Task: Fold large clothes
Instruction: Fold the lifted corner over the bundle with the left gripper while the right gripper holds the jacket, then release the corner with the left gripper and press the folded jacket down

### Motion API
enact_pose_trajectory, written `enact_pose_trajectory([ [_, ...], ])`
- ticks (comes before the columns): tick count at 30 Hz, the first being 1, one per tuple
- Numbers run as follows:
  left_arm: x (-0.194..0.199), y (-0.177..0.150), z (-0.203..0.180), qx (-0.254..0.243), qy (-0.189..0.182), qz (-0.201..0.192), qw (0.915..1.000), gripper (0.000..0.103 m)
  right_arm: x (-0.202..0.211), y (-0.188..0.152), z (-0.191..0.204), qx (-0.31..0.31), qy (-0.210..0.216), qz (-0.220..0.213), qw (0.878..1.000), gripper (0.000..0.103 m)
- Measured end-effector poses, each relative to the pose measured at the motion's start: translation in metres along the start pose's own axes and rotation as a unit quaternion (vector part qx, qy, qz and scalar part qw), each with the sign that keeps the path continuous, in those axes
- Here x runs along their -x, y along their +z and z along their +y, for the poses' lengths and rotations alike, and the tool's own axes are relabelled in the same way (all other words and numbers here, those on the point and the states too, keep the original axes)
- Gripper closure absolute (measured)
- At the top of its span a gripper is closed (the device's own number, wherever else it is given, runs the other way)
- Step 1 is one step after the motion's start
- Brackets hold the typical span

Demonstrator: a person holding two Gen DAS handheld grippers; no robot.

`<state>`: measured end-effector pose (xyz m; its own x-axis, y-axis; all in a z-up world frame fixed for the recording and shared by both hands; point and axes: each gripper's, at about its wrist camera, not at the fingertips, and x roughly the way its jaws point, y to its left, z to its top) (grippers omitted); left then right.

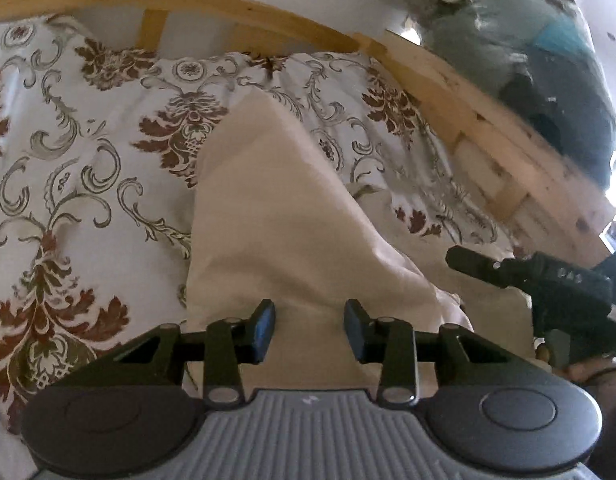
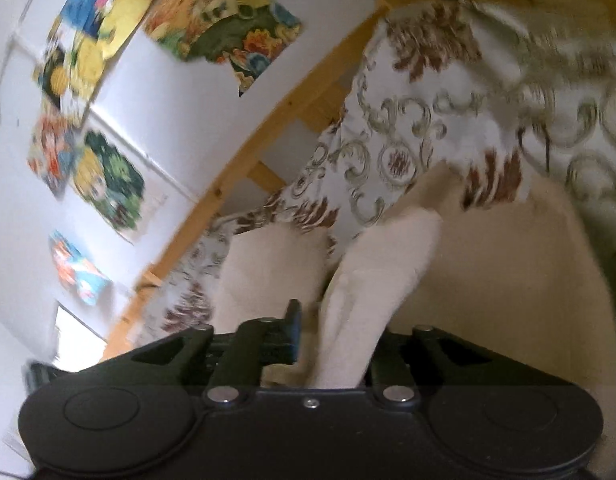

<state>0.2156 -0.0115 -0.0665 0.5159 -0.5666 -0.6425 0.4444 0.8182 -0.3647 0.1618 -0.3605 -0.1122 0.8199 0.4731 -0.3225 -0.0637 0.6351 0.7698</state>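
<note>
Cream garment is draped on the patterned bedspread, running off toward 12 o'clock from my left gripper, whose fingers are spread with nothing pinched. Right gripper looks clamped on a cloth fold. I'd grab an edge left, keep tension even.

Right tool gripping cream fabric near the patterned bedspread

The right tool was clamped on a bunched fold of the cream garment, which rose from between its fingers toward the floral bedspread; only one finger showed, the other hidden by cloth. More cream fabric spread beside that fold, under the bedspread's edge. A wooden bed frame ran diagonally along the bedspread's far side, and beyond it colourful pictures hung on the white wall.
</note>
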Motion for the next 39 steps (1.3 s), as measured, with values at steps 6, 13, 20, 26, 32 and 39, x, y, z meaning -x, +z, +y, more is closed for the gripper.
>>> enact_pose_trajectory([
  [6, 0.003, -0.007, 0.005, 0.016, 0.002, -0.002, 0.9999, 0.062, -0.012, -0.009, 0.006, 0.011, 0.006, 0.066, 0.998, 0.042],
  [13, 0.002, -0.009, 0.004, 0.017, 0.008, -0.005, 0.9998, 0.062, -0.022, -0.025, 0.024, 0.075, -0.004, 0.077, 0.994, 0.060],
  [20, 0.016, -0.001, -0.009, 0.026, -0.036, -0.028, 0.9986, 0.062, -0.005, -0.029, 0.059, 0.230, -0.036, 0.031, 0.972, 0.091],
  [26, 0.024, 0.004, -0.029, 0.013, -0.050, -0.044, 0.9977, 0.061, 0.033, -0.018, 0.073, 0.349, -0.121, -0.026, 0.929, 0.091],
  [32, 0.003, -0.008, -0.038, -0.013, -0.018, -0.015, 0.9996, 0.060, 0.040, 0.009, 0.011, 0.272, -0.204, 0.005, 0.940, 0.102],
  [39, -0.004, -0.018, -0.051, -0.069, 0.015, -0.009, 0.9974, 0.060, 0.024, -0.001, 0.012, 0.287, -0.243, 0.011, 0.926, 0.072],
])
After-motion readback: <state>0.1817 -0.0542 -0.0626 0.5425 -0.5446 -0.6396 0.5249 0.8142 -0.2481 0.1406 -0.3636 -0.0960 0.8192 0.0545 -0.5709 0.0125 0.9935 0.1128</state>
